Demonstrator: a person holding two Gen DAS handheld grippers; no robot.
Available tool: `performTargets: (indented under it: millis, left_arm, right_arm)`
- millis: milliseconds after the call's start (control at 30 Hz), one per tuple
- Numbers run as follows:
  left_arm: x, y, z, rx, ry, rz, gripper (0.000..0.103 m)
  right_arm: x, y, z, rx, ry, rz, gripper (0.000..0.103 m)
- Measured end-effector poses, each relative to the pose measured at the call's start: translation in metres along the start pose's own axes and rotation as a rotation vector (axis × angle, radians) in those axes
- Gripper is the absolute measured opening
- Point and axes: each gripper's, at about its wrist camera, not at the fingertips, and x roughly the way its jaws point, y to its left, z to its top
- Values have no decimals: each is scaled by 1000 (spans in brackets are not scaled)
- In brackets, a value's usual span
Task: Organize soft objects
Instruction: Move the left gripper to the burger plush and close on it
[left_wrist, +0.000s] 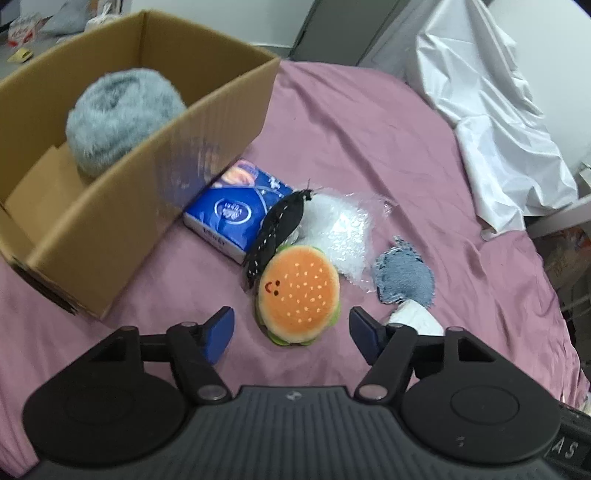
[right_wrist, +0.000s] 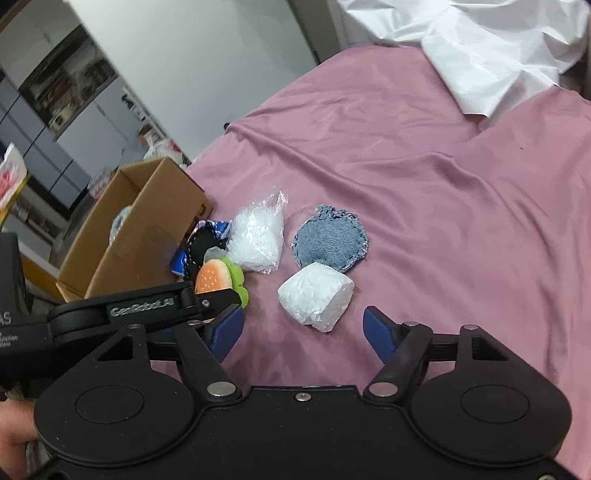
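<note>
Two grippers w/ jaws spread: left gripper (left_wrist: 291, 332) straddles the round plush hamburger toy (left_wrist: 300, 295) on the pink bedsheet (left_wrist: 369, 140), not touching; right gripper (right_wrist: 303, 326) hangs just before the white foam chunk (right_wrist: 316, 297), nr the brown cardboard box (left_wrist: 122, 236).

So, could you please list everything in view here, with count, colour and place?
cardboard box: one, brown, left on the sheet
fluffy ball: one, grey, inside the box
tissue pack: one, blue, beside the box
fabric piece: one, black with white dots, on the tissue pack
burger plush: one, orange and green, between the left gripper's fingers
plastic bag: one, clear
denim patch: one, blue
foam lump: one, white, ahead of the right gripper
bedsheet: one, pink
white cloth: one, far edge
left gripper: open
right gripper: open
</note>
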Motion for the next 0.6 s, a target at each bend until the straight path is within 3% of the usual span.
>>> performTargets:
  millis: [267, 300, 333, 433, 600]
  left_arm:
    - [15, -2, 1, -70, -17, 0, 63]
    - [15, -4, 0, -66, -25, -1, 57]
    - [16, -4, 0, -57, -32, 0, 46]
    - [17, -2, 0, -68, -29, -4, 42]
    - [10, 3, 1, -81, -13, -21, 40]
  right_arm:
    - [15, -4, 6, -84, 27, -14, 69]
    - [18, -3, 6, -92, 29, -21, 68]
    - [20, -3, 7, -98, 30, -25, 64]
    - [27, 0, 10, -101, 40, -25, 48]
    - [28, 10, 9, -130, 41, -59, 46]
